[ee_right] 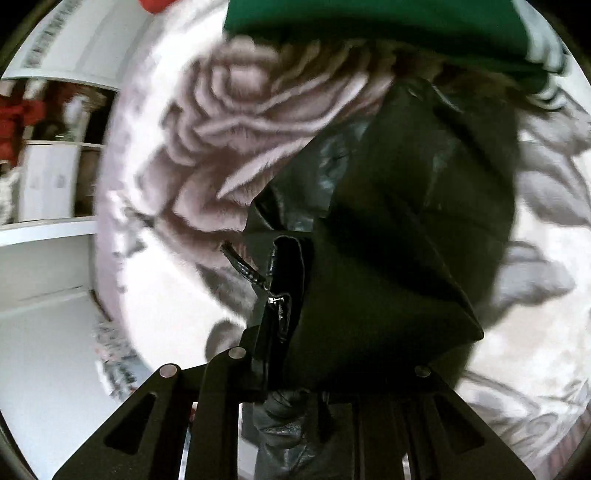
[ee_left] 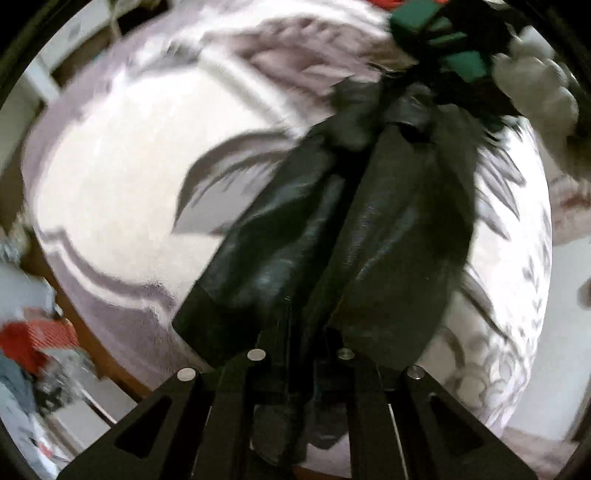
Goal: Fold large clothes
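Observation:
A black leather jacket (ee_left: 332, 229) hangs bunched over a pale blanket with a grey flower pattern. My left gripper (ee_left: 303, 332) is shut on a fold of the jacket, which drapes away from its fingers. In the right wrist view the jacket (ee_right: 388, 240) covers most of the middle, with a zipper (ee_right: 273, 291) near the left finger. My right gripper (ee_right: 295, 369) is shut on the jacket near the zipper edge. The other gripper's green parts (ee_left: 428, 29) show at the top of the left wrist view, by the jacket's far end.
The flowered blanket (ee_left: 122, 155) covers a bed; it also fills the right wrist view (ee_right: 177, 140). A white plush thing (ee_left: 532, 85) lies at the upper right. White shelves (ee_right: 51, 177) stand at the left. Red and mixed clutter (ee_left: 33, 339) sits beside the bed. A green shape (ee_right: 369, 22) is at the top.

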### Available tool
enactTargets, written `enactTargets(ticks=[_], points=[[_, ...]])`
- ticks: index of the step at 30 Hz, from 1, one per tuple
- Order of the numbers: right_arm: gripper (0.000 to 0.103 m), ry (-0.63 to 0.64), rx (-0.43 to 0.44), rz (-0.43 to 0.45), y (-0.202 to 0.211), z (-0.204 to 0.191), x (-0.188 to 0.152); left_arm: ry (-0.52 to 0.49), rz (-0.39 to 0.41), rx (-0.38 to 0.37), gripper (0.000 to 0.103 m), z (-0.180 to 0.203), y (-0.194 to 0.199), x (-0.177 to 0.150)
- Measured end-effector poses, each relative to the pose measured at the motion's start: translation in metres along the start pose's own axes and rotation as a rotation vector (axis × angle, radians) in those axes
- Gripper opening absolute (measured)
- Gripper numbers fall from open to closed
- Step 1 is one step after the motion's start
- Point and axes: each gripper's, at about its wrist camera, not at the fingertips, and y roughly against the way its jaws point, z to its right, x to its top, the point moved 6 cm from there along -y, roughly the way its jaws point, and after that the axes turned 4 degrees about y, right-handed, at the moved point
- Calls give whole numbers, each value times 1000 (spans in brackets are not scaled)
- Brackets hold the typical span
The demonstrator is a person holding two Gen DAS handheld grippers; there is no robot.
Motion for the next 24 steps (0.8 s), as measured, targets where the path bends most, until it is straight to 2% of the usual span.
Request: enactTargets(ticks=[2,3,4,5,6,7,9,11,13,14,15,16,17,18,22,24], points=[[20,-25,-58,-23,-27,-9,6,27,-46,-44,12,-22,-20,7],[28,-46,-49,-45,-38,-14,8,56,-71,-74,13,-34,-31,9],[40,-59,-31,-52,-42,-17,10,81,-100,-120,18,-43,-40,10],[47,-85,23,-53,-42,-21,11,101,-125,-158,25,-49,-46,11],[62,-104,104,-49,-38,-26,12,131,-146,-220,26,-58,-50,11],[70,-108,182,-45,-31,-30,11,161,-163,-278,28,-64,-50,11],[70,-105,292,-25,-11,-27,8,206,-191,-352,32,-74,-46,9],[70,-129,456,1,14,-14,-1,222,-204,-370,38,-82,-39,5],[70,-164,470,35,32,3,-10,218,-202,-346,42,-90,-28,3],[70,-178,450,60,39,14,-15,213,-196,-342,42,-92,-23,4],[62,-184,412,78,40,23,-20,208,-189,-343,42,-92,-18,5],[40,-176,357,63,33,27,-23,202,-185,-334,42,-93,-14,9],[26,-166,324,36,19,27,-22,194,-174,-322,42,-93,-11,15],[17,-166,308,15,4,25,-21,187,-159,-316,42,-91,-8,20],[17,-95,240,-58,-67,12,-8,110,-100,-259,42,-68,-8,50],[17,-158,330,-86,-70,20,-5,80,-83,-257,42,-47,-8,65]])
